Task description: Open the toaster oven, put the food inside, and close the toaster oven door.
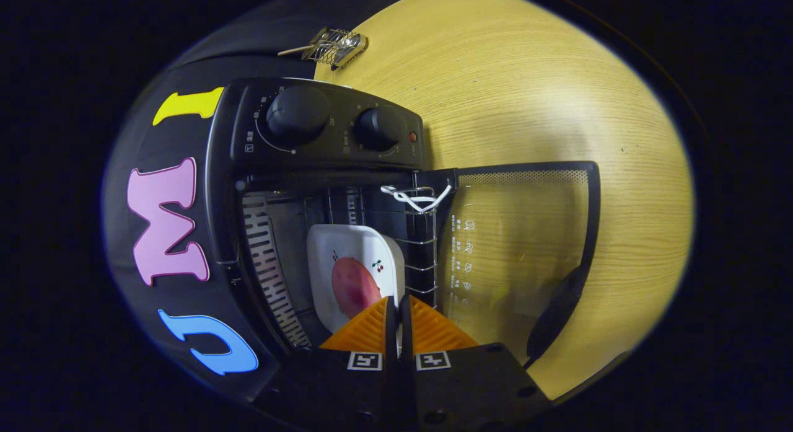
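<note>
The gripper (397,303) points into the open toaster oven (322,171), its two fingers (367,330) drawn almost together with only a thin slit between them. Whether they pinch the rim of the plate (347,246) cannot be told; the tips sit right at its near edge. The white plate lies inside the oven on the wire rack (421,246), and a reddish piece of food (354,287) rests on it just ahead of the fingers. The glass door (526,233) lies folded open over the wooden desk (526,97), its handle (554,314) beside the gripper. Beyond the oven's two knobs (297,114), a small wire rack tool (334,46) lies on the desk.
</note>
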The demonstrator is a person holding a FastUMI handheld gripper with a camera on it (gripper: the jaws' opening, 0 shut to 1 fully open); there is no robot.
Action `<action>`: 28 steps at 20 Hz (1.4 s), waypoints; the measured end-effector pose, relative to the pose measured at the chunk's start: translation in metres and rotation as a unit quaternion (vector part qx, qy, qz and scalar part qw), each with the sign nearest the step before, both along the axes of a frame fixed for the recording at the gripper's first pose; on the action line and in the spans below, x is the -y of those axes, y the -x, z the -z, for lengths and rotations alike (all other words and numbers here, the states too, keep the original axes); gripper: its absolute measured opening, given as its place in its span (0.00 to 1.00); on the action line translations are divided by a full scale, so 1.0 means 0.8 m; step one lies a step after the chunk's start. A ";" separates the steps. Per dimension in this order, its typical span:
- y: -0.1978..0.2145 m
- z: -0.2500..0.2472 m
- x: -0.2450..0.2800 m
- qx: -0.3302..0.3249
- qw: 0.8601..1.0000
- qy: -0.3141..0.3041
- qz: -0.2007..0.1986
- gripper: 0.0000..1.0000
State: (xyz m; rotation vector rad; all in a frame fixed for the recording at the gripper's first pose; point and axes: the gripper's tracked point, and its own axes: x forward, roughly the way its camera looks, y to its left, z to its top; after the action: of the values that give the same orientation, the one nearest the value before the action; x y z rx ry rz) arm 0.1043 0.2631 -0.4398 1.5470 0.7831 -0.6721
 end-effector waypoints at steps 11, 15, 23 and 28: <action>-0.032 0.001 -0.031 0.030 0.999 -0.023 0.016 0.16; -0.032 -0.014 -0.034 0.049 0.998 -0.037 0.005 0.53; 0.011 -0.044 -0.019 0.066 0.996 -0.050 -0.047 0.99; 0.042 -0.100 -0.019 0.118 0.985 -0.054 -0.111 0.99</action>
State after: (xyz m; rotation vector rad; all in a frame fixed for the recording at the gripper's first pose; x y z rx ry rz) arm 0.0710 0.2780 -0.3594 1.5749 0.8064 -0.2806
